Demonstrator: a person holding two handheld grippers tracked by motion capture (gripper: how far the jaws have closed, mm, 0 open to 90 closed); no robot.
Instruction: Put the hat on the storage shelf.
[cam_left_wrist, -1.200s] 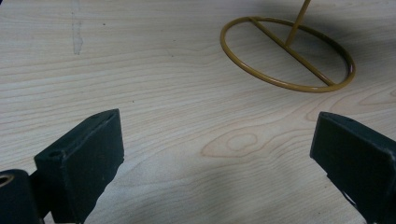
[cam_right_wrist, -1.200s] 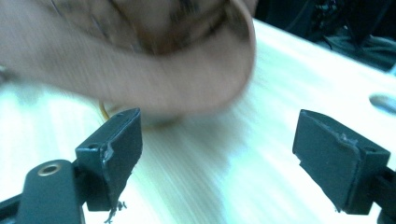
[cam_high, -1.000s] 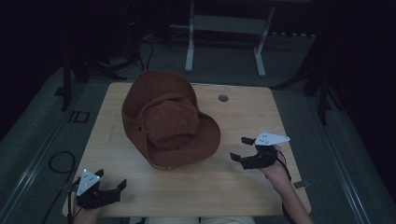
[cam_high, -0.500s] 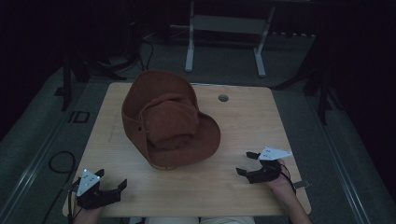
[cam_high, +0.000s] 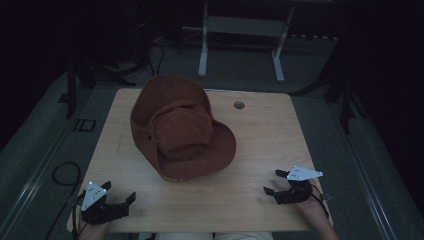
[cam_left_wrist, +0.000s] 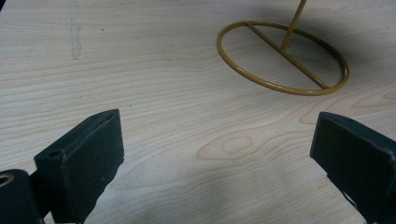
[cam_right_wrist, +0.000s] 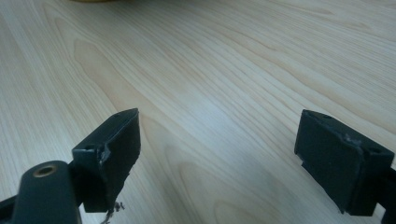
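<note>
My left gripper (cam_high: 120, 204): jaws spread wide, nothing between them, just bare wood under the gap
My left fingers (cam_left_wrist: 81, 158): the black pads stand far apart at the near left corner of the table (cam_high: 250, 145)
My right gripper (cam_high: 272, 182): jaws spread wide too, holding nothing, low over the wood at the near right edge
My right fingers (cam_right_wrist: 112, 149): pad edges look chipped, with a bit of fluff hanging from the left one
Ahead of my left fingers: a yellow wire ring (cam_left_wrist: 282, 58) lies flat on the wood, with a bar across it and a thin rod rising from that bar; it is apart from both pads
Hat (cam_high: 180, 130): brown, floppy-brimmed, at the middle of the table, beyond both grippers and between them; neither touches it
Ring and hat: in the high view the hat covers where the ring would be
Beyond the hat: a small round hole (cam_high: 239, 105) in the tabletop towards the far edge, on my right fingers' side
</note>
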